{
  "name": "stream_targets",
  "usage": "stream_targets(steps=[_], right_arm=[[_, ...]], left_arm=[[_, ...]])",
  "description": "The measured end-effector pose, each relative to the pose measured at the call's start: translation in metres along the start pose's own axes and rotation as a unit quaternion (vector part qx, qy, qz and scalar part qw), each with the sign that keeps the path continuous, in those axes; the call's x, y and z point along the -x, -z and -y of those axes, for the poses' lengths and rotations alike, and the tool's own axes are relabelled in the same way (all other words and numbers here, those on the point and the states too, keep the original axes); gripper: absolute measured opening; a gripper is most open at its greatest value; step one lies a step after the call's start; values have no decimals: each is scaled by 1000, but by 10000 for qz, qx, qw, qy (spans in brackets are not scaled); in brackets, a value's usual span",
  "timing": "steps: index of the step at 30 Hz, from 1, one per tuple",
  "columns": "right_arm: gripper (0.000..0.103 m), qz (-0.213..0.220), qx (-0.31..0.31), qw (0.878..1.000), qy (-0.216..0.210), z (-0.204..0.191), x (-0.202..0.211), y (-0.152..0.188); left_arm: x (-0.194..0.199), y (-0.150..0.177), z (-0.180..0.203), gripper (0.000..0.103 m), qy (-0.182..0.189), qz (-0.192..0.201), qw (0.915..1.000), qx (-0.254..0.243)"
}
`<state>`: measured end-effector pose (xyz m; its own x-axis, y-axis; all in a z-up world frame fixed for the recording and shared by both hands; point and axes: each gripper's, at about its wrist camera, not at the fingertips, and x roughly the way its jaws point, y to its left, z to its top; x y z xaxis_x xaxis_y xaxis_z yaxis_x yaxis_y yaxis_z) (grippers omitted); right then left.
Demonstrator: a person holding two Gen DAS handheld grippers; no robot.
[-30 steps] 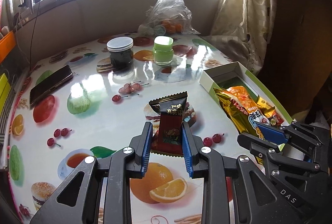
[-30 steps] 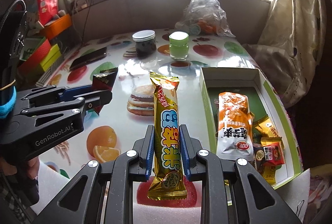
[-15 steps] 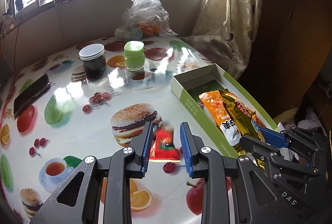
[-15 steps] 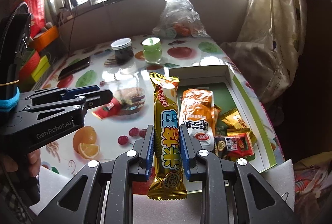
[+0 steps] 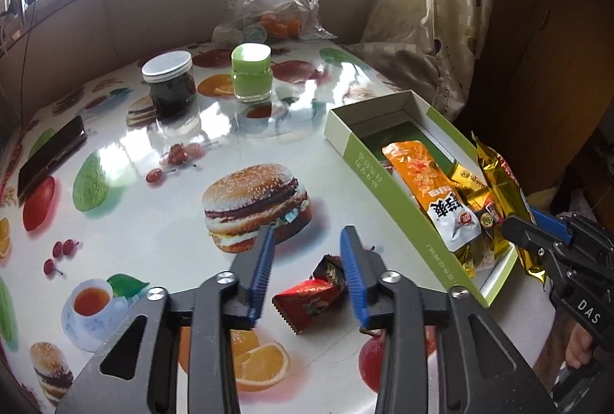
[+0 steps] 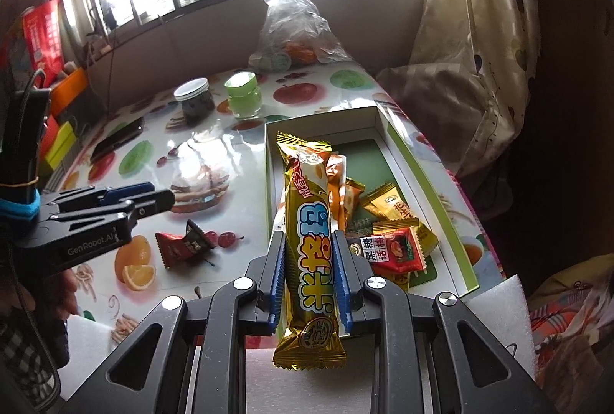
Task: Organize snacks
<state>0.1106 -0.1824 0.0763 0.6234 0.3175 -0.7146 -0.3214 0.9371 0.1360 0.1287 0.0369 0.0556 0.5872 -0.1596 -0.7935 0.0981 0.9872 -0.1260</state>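
My left gripper (image 5: 307, 260) is open above a red and dark snack packet (image 5: 311, 299) that lies on the table just left of the box; the packet also shows in the right wrist view (image 6: 184, 245). My right gripper (image 6: 309, 272) is shut on a long gold snack bar (image 6: 309, 245) and holds it over the near end of the green and white box (image 6: 429, 183). The box (image 5: 368, 160) holds an orange packet (image 5: 433, 183) and several small gold and red packets (image 6: 395, 245).
A dark jar with a white lid (image 5: 169, 84), a green jar (image 5: 251, 72) and a clear plastic bag of fruit (image 5: 272, 7) stand at the back of the table. A phone (image 5: 50, 153) lies at the left. A curtain (image 5: 433, 11) hangs at the right.
My left gripper has opened and let go of the red packet, which now lies on the table near the box. My right gripper has carried the gold bar over the box.
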Motion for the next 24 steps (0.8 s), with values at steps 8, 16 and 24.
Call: stream_targets(steps=[8, 16, 24], right_arm=[[22, 2, -40, 10000, -21, 3, -2, 2], [22, -52, -78, 9999, -70, 6, -8, 5], [22, -91, -118, 9999, -79, 8, -11, 7]], left_arm=[[-29, 15, -4, 54, -152, -421, 9987, 238], [-36, 27, 12, 55, -84, -561, 9984, -18], [-41, 27, 16, 55, -303, -486, 9983, -124]])
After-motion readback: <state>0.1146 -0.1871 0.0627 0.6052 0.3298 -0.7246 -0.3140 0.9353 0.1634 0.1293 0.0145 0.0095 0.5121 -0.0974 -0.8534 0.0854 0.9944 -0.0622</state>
